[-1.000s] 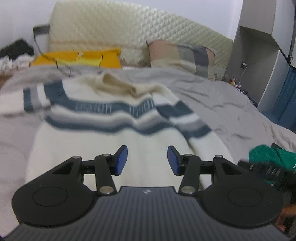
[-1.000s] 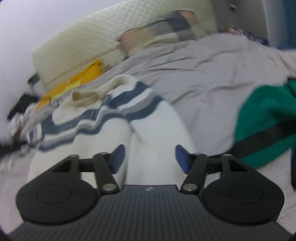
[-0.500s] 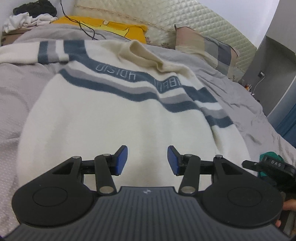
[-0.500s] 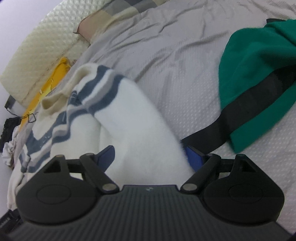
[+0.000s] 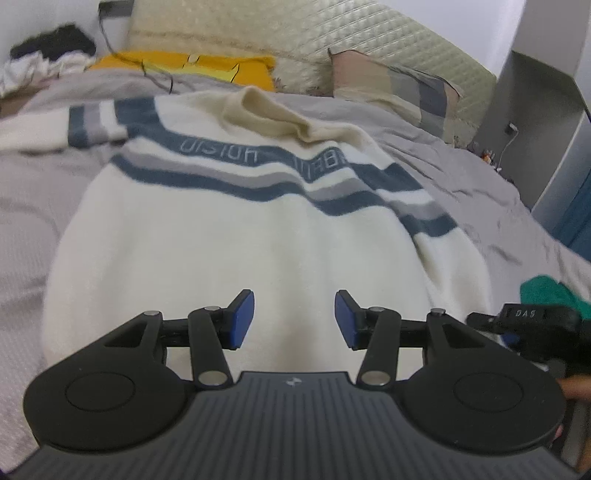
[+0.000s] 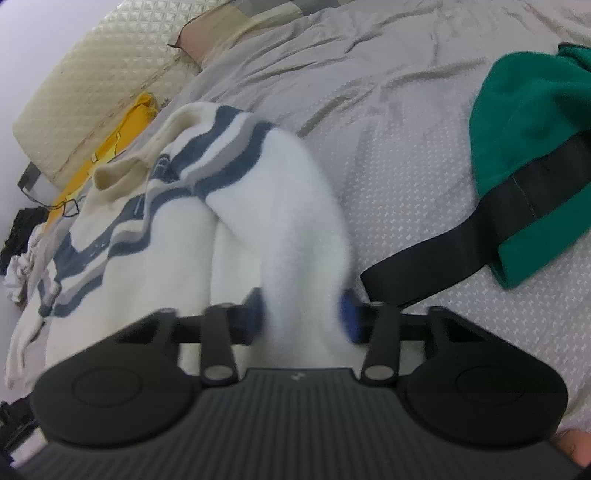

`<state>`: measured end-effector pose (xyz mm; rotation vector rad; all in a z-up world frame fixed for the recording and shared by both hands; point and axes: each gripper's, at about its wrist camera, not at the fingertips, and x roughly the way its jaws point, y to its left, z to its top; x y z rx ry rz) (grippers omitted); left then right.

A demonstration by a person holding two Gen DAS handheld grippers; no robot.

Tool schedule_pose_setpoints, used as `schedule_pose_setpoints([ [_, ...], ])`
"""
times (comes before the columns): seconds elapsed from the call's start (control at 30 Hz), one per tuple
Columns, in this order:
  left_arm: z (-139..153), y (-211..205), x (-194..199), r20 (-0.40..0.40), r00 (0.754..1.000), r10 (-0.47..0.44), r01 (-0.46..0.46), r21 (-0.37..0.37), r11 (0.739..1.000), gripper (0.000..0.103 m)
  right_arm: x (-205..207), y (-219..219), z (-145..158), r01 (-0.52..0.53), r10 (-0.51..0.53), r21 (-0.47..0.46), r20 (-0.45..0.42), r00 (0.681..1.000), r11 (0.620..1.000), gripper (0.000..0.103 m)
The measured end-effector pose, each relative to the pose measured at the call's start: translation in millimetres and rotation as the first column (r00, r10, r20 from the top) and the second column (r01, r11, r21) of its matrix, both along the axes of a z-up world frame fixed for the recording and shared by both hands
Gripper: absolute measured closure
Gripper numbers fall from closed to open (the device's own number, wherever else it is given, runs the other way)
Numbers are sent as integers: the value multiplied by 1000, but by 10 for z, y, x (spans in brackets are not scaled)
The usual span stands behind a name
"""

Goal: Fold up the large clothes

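A cream sweater [image 5: 229, 236] with navy and grey chest stripes lies spread on the grey bed, collar toward the headboard. My left gripper [image 5: 294, 319] is open and empty, hovering over the sweater's lower body. In the right wrist view the sweater's right sleeve [image 6: 291, 206] runs down between the fingers of my right gripper [image 6: 303, 314]. The blue pads sit on both sides of the sleeve with a wide gap between them, and the picture is blurred there. The right gripper also shows at the right edge of the left wrist view [image 5: 532, 325].
A green garment with a black band [image 6: 532, 155] lies on the bed to the right of the sweater. A yellow garment [image 5: 207, 68], a checked pillow [image 5: 391, 85] and a quilted headboard [image 5: 295, 33] are at the far end. A grey cabinet [image 5: 539, 122] stands right.
The right gripper moved onto the sleeve, which now lies between its fingers, and the fingers have drawn closer around it. The left gripper tilted back and stays open over the sweater body.
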<state>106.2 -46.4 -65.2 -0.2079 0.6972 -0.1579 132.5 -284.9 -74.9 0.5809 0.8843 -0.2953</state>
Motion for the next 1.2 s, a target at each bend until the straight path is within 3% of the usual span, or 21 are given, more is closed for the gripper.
schedule_pose_setpoints([
  [0.1,13,-25,-37,5,1000,-6,6,21,1000,48,-26,36,85,-20,21,-26,23,1000,999,82],
  [0.27,43,-33,-76,26,1000,1,-1,31,1000,48,29,-37,423,-51,58,-129,56,997,990,83],
  [0.53,31,72,1,33,998,56,-57,21,998,47,494,-793,1110,-19,45,-345,70,997,938,84],
  [0.8,67,289,230,32,993,113,-113,-11,994,47,1457,-1705,1756,-27,58,-554,38,998,832,88],
  [0.87,54,328,308,21,993,120,-119,-30,992,47,1688,-1966,1866,16,22,-598,56,998,801,100],
  [0.93,40,357,407,15,992,124,-123,-44,991,47,1858,-2186,1957,97,-46,-678,93,995,729,100],
  [1.0,19,363,501,9,993,120,-119,-44,992,47,2012,-2520,1942,150,-104,-705,108,989,693,100],
  [1.03,-2,362,551,1,993,119,-119,-38,992,47,2059,-2674,1876,164,-131,-694,100,986,701,100],
  [1.13,-94,370,702,-35,992,124,-124,-16,992,47,2114,-3018,1457,177,-173,-637,69,982,750,100],
  [1.2,-161,382,777,-56,990,127,-128,-10,992,47,2114,-3173,1017,158,-183,-588,17,983,793,100],
])
